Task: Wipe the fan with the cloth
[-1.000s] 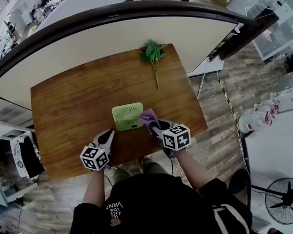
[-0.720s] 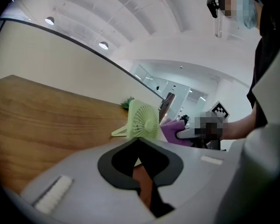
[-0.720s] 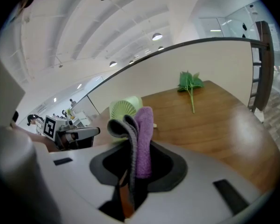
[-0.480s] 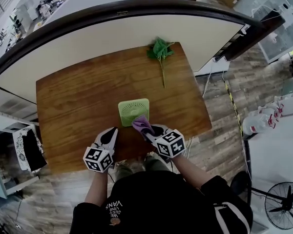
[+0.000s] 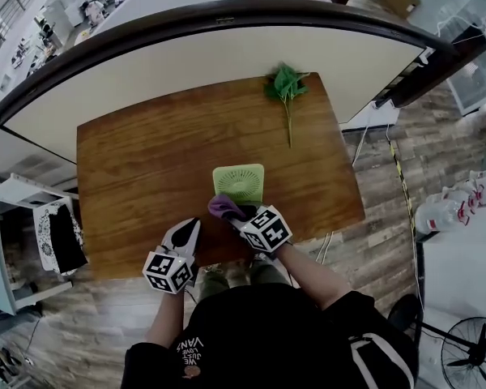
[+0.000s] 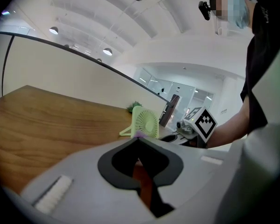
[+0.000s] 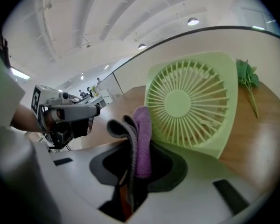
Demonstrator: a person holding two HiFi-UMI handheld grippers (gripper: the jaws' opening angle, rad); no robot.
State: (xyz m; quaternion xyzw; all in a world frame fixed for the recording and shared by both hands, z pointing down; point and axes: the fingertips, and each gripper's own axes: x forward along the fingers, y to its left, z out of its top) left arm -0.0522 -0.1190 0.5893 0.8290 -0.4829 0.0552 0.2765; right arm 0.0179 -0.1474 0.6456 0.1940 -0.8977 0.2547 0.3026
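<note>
A small light-green fan (image 5: 239, 183) stands on the wooden table (image 5: 146, 168) near its front edge; it also shows as the fan (image 7: 189, 104) close ahead in the right gripper view and as the fan (image 6: 143, 123) in the left gripper view. My right gripper (image 5: 229, 211) is shut on a folded purple and grey cloth (image 7: 137, 139), held just at the fan's near left corner. The cloth (image 5: 223, 207) sticks out from its jaws. My left gripper (image 5: 186, 235) is shut and holds nothing, at the table's front edge left of the fan.
A green leafy sprig (image 5: 287, 87) lies at the table's far right corner. A curved cream wall (image 5: 227, 51) stands behind the table. Wooden floor and a floor fan (image 5: 470, 351) lie to the right.
My right gripper has carried the cloth leftward from the fan's right side to its near left corner. My left gripper shifted slightly and stays shut.
</note>
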